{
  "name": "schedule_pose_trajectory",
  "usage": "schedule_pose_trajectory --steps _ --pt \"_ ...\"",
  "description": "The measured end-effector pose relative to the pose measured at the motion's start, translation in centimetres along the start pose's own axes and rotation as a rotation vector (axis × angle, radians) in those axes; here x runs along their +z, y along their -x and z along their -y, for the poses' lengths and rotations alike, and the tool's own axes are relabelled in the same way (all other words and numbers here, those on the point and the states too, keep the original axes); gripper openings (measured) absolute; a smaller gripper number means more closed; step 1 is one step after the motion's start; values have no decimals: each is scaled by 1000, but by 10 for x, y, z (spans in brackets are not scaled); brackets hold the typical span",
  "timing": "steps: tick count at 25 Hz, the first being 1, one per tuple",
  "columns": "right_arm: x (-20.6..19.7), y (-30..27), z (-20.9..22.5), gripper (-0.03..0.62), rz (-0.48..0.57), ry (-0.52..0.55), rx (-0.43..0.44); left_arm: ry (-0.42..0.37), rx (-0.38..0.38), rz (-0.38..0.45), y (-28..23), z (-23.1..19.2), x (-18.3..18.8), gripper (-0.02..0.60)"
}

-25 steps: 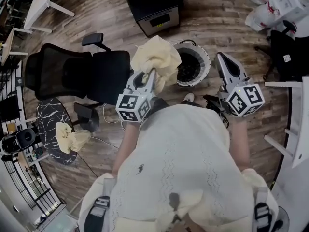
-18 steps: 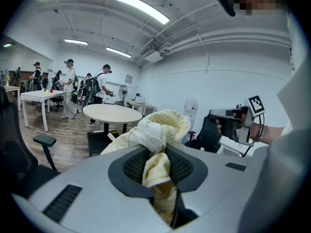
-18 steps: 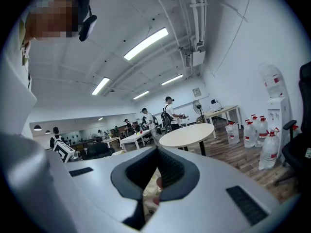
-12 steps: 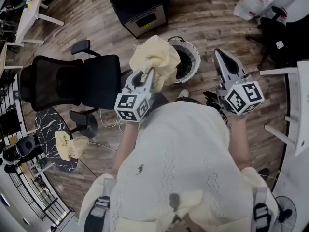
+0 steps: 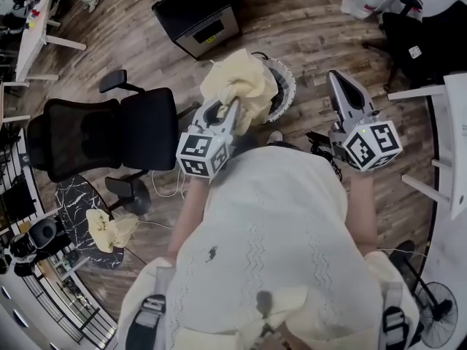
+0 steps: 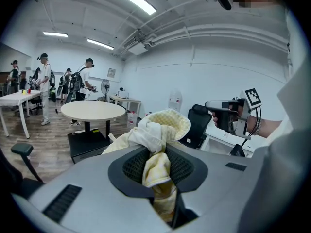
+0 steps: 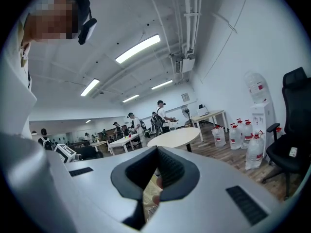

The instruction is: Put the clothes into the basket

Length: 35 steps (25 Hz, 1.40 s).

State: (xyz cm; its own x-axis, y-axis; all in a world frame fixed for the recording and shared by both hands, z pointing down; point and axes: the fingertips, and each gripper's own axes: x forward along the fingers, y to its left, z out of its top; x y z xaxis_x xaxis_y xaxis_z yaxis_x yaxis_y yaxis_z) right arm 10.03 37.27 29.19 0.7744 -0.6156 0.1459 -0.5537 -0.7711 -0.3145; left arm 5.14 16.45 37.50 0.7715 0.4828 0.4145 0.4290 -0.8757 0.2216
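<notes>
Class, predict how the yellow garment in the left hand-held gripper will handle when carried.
Probably floppy: the garment bunches and droops around the left hand-held gripper. Likely light: one pinch carries it. Probably won't slip; folds sit wedged between the jaws.

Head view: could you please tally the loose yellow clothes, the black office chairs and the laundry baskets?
Yellow clothes: 2
Black office chairs: 2
Laundry basket: 1
Total: 5
</notes>
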Motion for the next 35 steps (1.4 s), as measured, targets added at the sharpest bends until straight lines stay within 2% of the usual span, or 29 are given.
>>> schedule_pose_trajectory --steps 8,17,23,35 --pt "-7 -14 0 8 -31 27 -69 8 -79 -73 -25 -17 -10 94" --pt "-22 -14 4 8 -54 -19 -173 -16 -161 -139 -49 -31 -15 94" --pt "-27 -11 11 8 -58 -40 -225 -39 -201 -182 -69 -34 -24 94" --pt "-41 -17 18 8 -77 -73 -289 -28 -250 -273 -96 -45 -52 94"
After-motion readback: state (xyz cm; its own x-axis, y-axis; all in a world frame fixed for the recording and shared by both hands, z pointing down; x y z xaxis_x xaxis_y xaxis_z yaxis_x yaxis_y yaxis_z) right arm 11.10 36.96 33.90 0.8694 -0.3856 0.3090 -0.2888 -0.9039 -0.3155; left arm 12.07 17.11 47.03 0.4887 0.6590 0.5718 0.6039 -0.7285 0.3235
